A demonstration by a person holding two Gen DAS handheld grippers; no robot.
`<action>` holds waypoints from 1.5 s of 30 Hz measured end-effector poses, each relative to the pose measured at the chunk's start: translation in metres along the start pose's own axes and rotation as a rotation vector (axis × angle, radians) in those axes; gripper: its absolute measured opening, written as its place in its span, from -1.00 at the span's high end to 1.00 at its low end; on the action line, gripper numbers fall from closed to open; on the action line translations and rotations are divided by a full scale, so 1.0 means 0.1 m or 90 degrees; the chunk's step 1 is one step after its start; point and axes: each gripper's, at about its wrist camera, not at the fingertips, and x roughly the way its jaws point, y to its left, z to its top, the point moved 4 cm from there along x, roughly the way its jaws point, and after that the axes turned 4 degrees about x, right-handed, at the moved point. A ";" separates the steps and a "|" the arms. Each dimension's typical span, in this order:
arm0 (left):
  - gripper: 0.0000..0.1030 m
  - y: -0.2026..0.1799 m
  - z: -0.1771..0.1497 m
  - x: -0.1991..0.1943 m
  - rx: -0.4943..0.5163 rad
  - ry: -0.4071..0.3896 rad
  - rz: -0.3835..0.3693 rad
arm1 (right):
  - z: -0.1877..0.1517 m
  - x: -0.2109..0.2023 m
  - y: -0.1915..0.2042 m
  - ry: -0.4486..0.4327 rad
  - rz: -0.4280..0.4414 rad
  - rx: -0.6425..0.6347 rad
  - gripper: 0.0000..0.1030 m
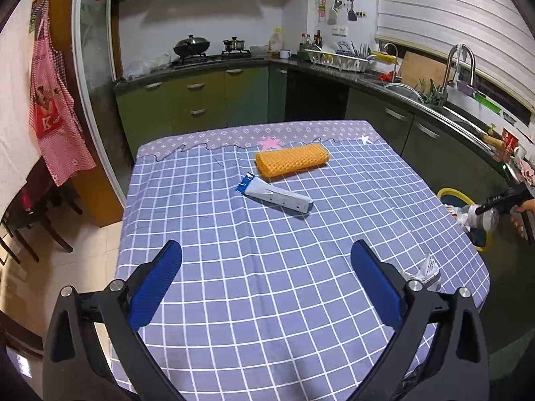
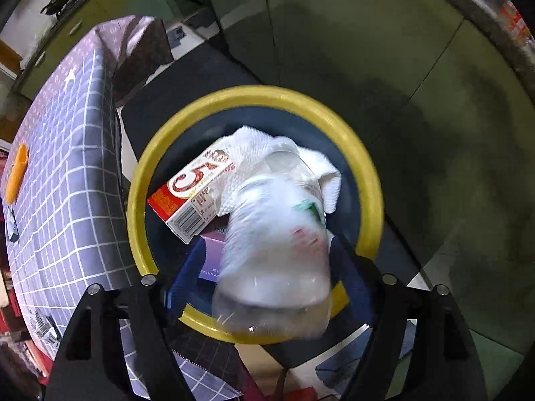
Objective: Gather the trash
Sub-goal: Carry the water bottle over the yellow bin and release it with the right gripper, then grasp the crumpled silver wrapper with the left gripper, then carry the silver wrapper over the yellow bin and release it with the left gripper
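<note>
My right gripper (image 2: pixel 264 277) stands open around the plastic bottle (image 2: pixel 277 250), directly above the yellow-rimmed bin (image 2: pixel 367 167) beside the table's (image 1: pixel 267 300) right edge. I hold steady until it drops clear. Left gripper (image 1: pixel 267 284) open, empty.

The table (image 1: pixel 234 267) stood in the middle of the kitchen, with the stove counter (image 1: pixel 200 67) beyond its far edge and the sink (image 1: pixel 401 88) along the wall to its right. On the table, toward the far end, lay a mesh roll (image 1: pixel 291 159), and just nearer than it a tube (image 1: pixel 274 194), the two close but apart. A crumpled wrapper (image 1: pixel 426 269) sat at the table's near right edge. The bin (image 2: pixel 367 173) stood on the floor just beside the table's right side. In it lay a carton (image 2: pixel 192 197) and a paper towel (image 2: pixel 247 160), with a plastic bottle (image 2: pixel 277 250) above them.
</note>
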 end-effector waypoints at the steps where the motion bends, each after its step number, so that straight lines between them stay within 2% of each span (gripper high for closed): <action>1: -0.87 -0.02 0.00 0.02 0.003 0.003 -0.004 | 0.00 -0.07 -0.01 -0.011 0.000 0.000 -0.48; 4: -0.87 -0.10 -0.02 0.10 0.015 0.015 -0.027 | -0.09 -0.31 0.02 -0.041 0.021 -0.009 -0.48; 7: -0.87 -0.27 -0.02 0.18 0.048 0.028 -0.076 | -0.16 -0.48 0.18 -0.067 0.044 -0.034 -0.48; 12: -0.87 -0.76 -0.05 0.28 0.162 0.032 -0.240 | -0.41 -0.81 0.59 -0.111 0.106 -0.088 -0.48; 13: -0.87 -0.90 -0.08 0.31 0.202 0.033 -0.275 | -0.46 -0.86 0.66 -0.115 0.114 -0.102 -0.48; 19: -0.87 -1.56 -0.27 0.41 0.411 0.033 -0.358 | -0.76 -0.99 0.99 -0.117 0.143 -0.165 -0.48; 23: -0.87 -1.80 -0.31 0.48 0.476 0.045 -0.400 | -0.92 -1.03 1.09 -0.113 0.156 -0.185 -0.49; 25: -0.81 -1.90 -0.33 0.56 0.492 0.064 -0.414 | -0.96 -1.03 1.11 -0.109 0.163 -0.190 -0.49; 29: -0.23 -1.98 -0.37 0.78 0.499 0.122 -0.429 | -1.02 -1.03 1.14 -0.105 0.172 -0.201 -0.49; 31: -0.13 -1.98 -0.40 0.88 0.502 0.143 -0.418 | -1.02 -1.01 1.14 -0.104 0.176 -0.203 -0.49; 38: -0.12 -2.01 -0.51 0.95 0.547 0.161 -0.416 | -1.05 -0.99 1.15 -0.098 0.185 -0.209 -0.49; 39: -0.08 -2.03 -0.52 0.95 0.554 0.164 -0.415 | -1.05 -0.99 1.15 -0.097 0.186 -0.209 -0.49; 43: 0.28 -2.02 -0.55 0.93 0.561 0.172 -0.416 | -1.05 -0.98 1.16 -0.096 0.190 -0.210 -0.49; 45: 0.31 -2.00 -0.52 0.94 0.556 0.173 -0.409 | -1.07 -0.99 1.15 -0.096 0.193 -0.210 -0.49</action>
